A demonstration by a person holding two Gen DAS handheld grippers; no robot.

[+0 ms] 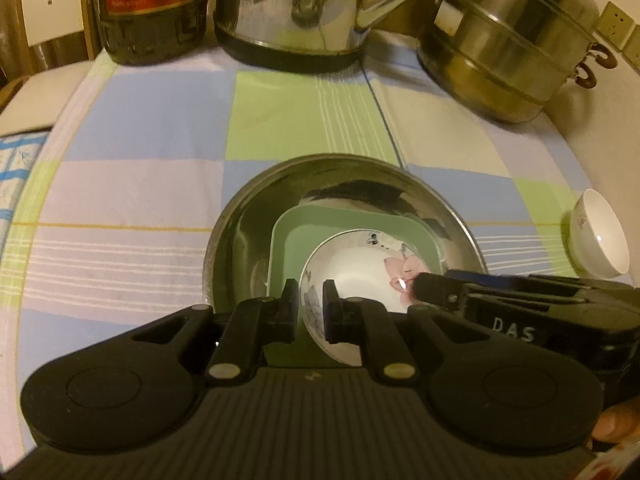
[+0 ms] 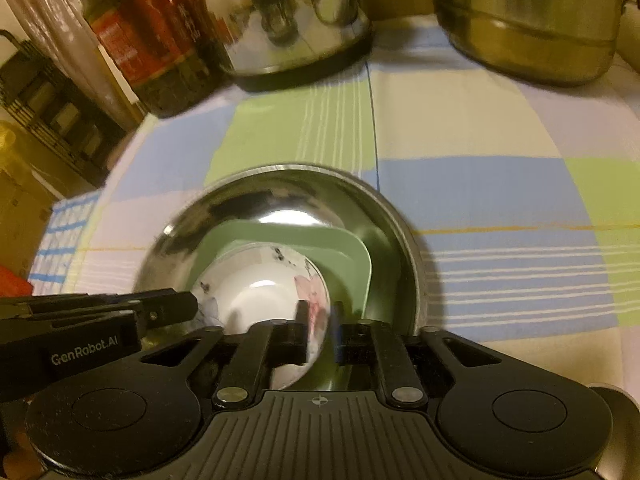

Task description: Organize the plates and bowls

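A large steel bowl (image 1: pixel 240 220) (image 2: pixel 360 200) sits on the checked cloth. A square green plate (image 1: pixel 316 224) (image 2: pixel 344 248) lies inside it. A white flowered bowl (image 1: pixel 360 276) (image 2: pixel 256 292) rests on the green plate. My left gripper (image 1: pixel 311 304) is shut on the white bowl's left rim. My right gripper (image 2: pixel 320 320) is shut on its right rim; it also shows in the left wrist view (image 1: pixel 432 286). The left gripper also shows in the right wrist view (image 2: pixel 176 306). A second small white bowl (image 1: pixel 600 236) lies tilted on the cloth at the right.
A dark bottle with a red label (image 1: pixel 152 8) (image 2: pixel 152 40), a steel kettle (image 1: pixel 304 12) (image 2: pixel 288 16) and a steel steamer pot (image 1: pixel 508 40) (image 2: pixel 532 16) stand along the back. A blue-patterned towel (image 1: pixel 12 172) (image 2: pixel 64 240) lies at the left edge.
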